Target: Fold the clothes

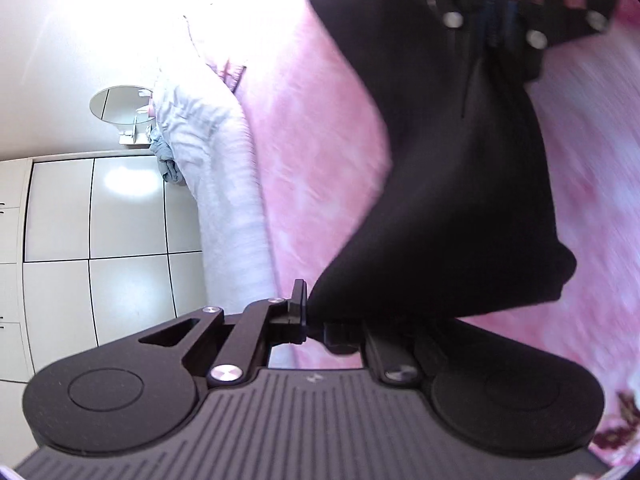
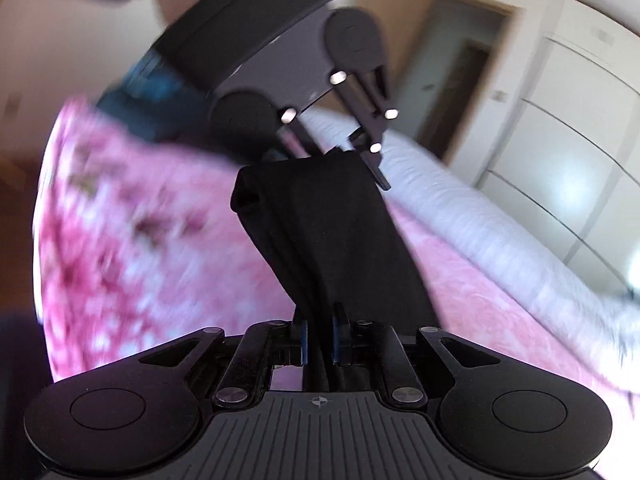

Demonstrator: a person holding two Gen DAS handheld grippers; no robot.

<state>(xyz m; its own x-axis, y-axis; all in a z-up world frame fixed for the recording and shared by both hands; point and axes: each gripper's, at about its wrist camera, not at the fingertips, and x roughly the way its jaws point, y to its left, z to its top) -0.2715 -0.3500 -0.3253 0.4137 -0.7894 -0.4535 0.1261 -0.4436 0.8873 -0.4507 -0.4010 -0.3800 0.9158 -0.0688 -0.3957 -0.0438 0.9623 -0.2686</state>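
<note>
A black garment [image 1: 460,200] hangs stretched between both grippers above a pink bed cover [image 1: 312,168]. My left gripper [image 1: 316,320] is shut on one end of the cloth, which hides the right finger. At the top of the left wrist view the other gripper [image 1: 500,12] holds the far end. In the right wrist view my right gripper [image 2: 319,340] is shut on the black garment [image 2: 332,232], the cloth pinched between its blue pads [image 2: 304,340]. The left gripper [image 2: 340,152] grips the far end there. Both views are motion-blurred.
The pink floral bed cover [image 2: 140,240] fills the space below. A white quilt edge [image 1: 224,184] runs along the bed's side, with a grey cloth [image 1: 170,166] on it. White wardrobe doors [image 2: 568,168], a doorway [image 2: 452,80] and a round mirror [image 1: 120,104] stand beyond.
</note>
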